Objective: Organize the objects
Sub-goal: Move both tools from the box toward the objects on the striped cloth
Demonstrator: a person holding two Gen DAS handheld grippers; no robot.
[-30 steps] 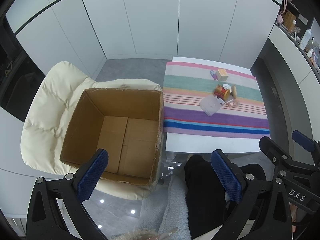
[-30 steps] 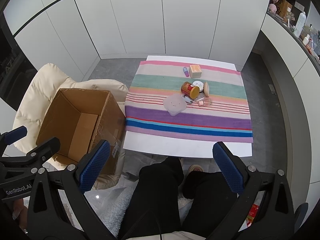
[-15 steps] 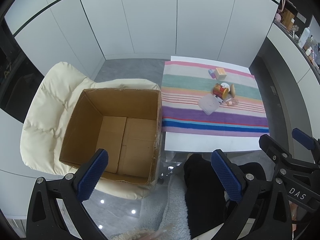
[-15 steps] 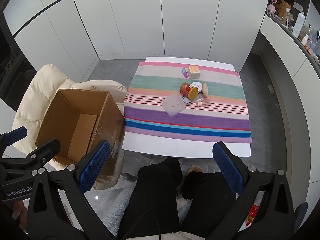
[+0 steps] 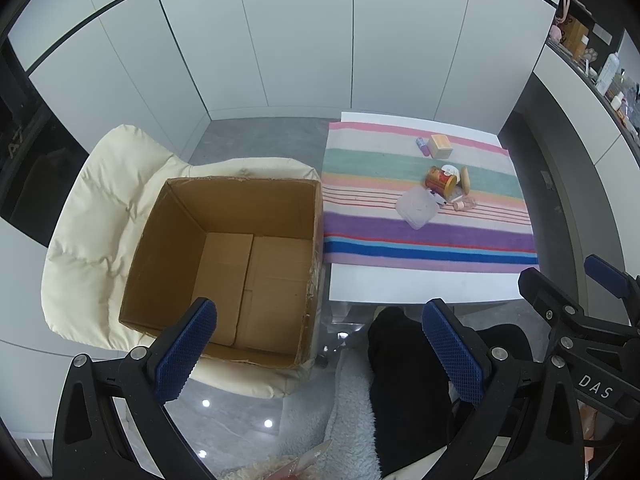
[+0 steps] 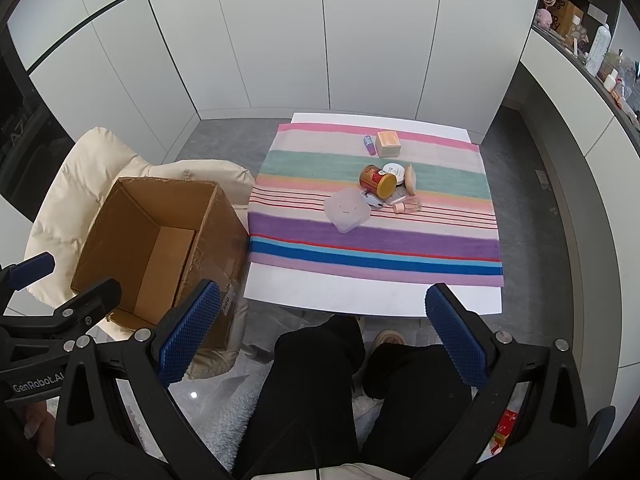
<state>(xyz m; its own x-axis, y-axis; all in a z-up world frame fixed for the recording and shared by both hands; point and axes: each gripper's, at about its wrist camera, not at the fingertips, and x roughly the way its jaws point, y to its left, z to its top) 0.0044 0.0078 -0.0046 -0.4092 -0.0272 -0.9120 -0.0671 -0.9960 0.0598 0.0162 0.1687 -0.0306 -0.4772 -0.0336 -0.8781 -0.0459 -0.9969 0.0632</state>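
**Both claws waiting wide above an empty box and a cluttered bench**

The left claw [image 5: 316, 344] is hanging with its blue pads spread wide apart, gripping nothing, and it is looking almost straight down into the cardboard box [image 5: 224, 256], whose floor is showing bare. The right claw [image 6: 324, 340] is likewise standing fully apart and empty, and it is facing the bench [image 6: 372, 292] across the person's knees.

The things to be sorted are sitting in a loose cluster on the striped cloth [image 6: 376, 240], toward the far middle of the bench: a translucent lidded container [image 6: 346, 210] nearest, a red tin [image 6: 377, 181] lying on its side just behind it, a white round lid [image 6: 393, 170] and a tan disc [image 6: 410, 179] touching that group, a small clear bottle [image 6: 408, 205] lying flat, and farther back a peach cube box [image 6: 389, 143] beside a small purple tube [image 6: 369, 145]. None is in the box yet, so the job appears to be only starting.

The deciding relation: the cluster is lying ahead of and well apart from the right claw, roughly on its centre line, while from the left claw it is lying far off to the right. The right hand seems the nearer one for a first pick, and the box is sitting to the cluster's left, under the left claw. The tin's long axis is running diagonally, gold end toward the near right, so a grip across its round body would probably need a wrist turn.
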